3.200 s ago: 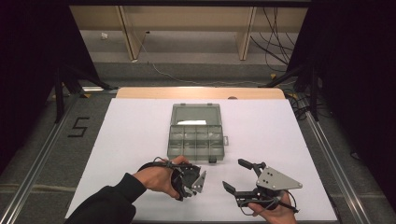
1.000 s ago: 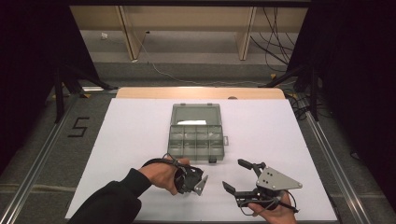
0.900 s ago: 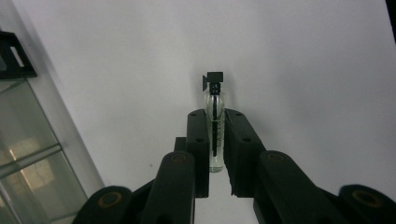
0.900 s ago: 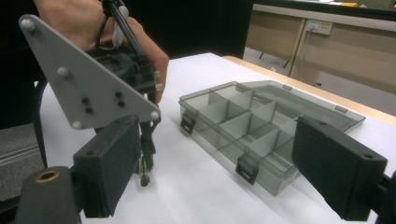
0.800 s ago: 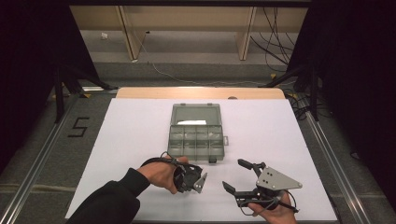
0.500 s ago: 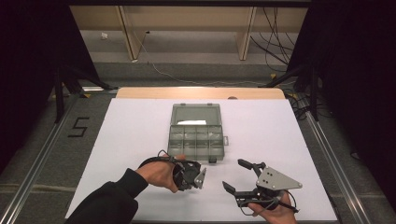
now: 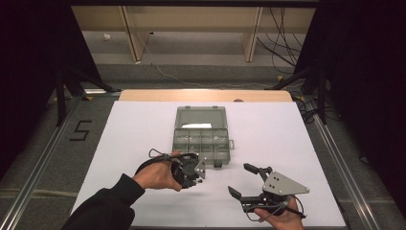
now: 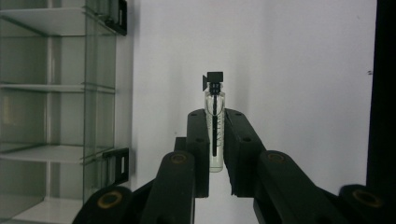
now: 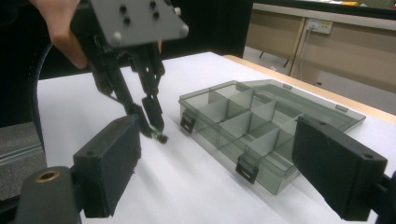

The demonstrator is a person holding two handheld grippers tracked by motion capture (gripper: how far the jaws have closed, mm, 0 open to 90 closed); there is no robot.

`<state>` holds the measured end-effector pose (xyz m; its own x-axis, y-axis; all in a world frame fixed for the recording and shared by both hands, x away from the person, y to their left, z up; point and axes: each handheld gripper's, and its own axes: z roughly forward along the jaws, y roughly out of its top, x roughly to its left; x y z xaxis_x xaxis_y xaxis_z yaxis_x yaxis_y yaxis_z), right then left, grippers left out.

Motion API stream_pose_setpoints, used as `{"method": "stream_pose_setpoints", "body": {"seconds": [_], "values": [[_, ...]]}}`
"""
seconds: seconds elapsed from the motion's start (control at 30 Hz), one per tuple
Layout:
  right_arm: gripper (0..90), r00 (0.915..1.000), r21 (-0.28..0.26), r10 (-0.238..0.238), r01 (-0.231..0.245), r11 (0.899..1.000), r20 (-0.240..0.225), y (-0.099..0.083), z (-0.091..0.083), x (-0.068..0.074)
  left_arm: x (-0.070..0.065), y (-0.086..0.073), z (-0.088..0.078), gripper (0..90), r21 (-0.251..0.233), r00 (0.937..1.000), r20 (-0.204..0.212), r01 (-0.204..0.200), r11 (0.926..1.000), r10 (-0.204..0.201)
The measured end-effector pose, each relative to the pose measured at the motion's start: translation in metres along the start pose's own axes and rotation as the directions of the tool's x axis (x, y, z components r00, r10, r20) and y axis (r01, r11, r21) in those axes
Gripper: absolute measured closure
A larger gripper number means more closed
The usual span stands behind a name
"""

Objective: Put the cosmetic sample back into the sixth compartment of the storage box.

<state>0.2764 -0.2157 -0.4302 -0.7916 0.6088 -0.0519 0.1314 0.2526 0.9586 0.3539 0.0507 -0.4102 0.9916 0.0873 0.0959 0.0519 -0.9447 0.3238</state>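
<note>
A small clear glass vial (image 8: pixel 214 140) with a black cap sits upright between the jaws of my left gripper (image 8: pixel 215 140), which is shut on it. In the high view the left gripper (image 7: pixel 192 171) hovers just in front of the near edge of an open grey compartment box (image 7: pixel 201 140). The right gripper view shows the left gripper (image 9: pixel 150 122) pointing down, the vial (image 9: pixel 160 136) just off the white table. My right gripper (image 7: pixel 241 179) rests open near the front right, nothing between its fingers (image 9: pixel 108 168).
The compartment box (image 9: pixel 261 126) lies with its lid folded back, and its dividers (image 8: pixel 56 88) look empty. The white table top (image 7: pixel 134 129) ends in a wooden strip at the back. Metal rails run along both sides, with a "5" mark (image 7: pixel 80 130) on the left floor.
My left gripper has lifted off the table with the vial in it and edged towards the box. The right gripper has stayed put.
</note>
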Motion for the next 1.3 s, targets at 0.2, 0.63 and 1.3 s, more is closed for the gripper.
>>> {"method": "stream_pose_setpoints", "body": {"seconds": [0.2, 0.63, 1.3], "values": [[16.8, 1.0, 0.004, -0.008, 0.008, 1.0, -0.001, 0.0, 0.0, 0.0, 0.005, -0.006, -0.009, 80.6, -0.008, 0.9978, -0.014, 0.064, 0.9979, -0.065], [16.8, 1.0, 0.0, 0.001, -0.001, 1.0, -0.001, 0.0, 0.0, 0.0, 0.026, -0.022, -0.023, 80.7, -0.005, 0.9792, -0.063, 0.193, 0.9812, -0.193], [16.8, 1.0, -0.018, 0.002, -0.002, 1.0, -0.002, -0.001, 0.001, 0.0, 0.071, -0.035, -0.02, 80.7, -0.009, 0.927, -0.09, 0.365, 0.931, -0.364]]}}
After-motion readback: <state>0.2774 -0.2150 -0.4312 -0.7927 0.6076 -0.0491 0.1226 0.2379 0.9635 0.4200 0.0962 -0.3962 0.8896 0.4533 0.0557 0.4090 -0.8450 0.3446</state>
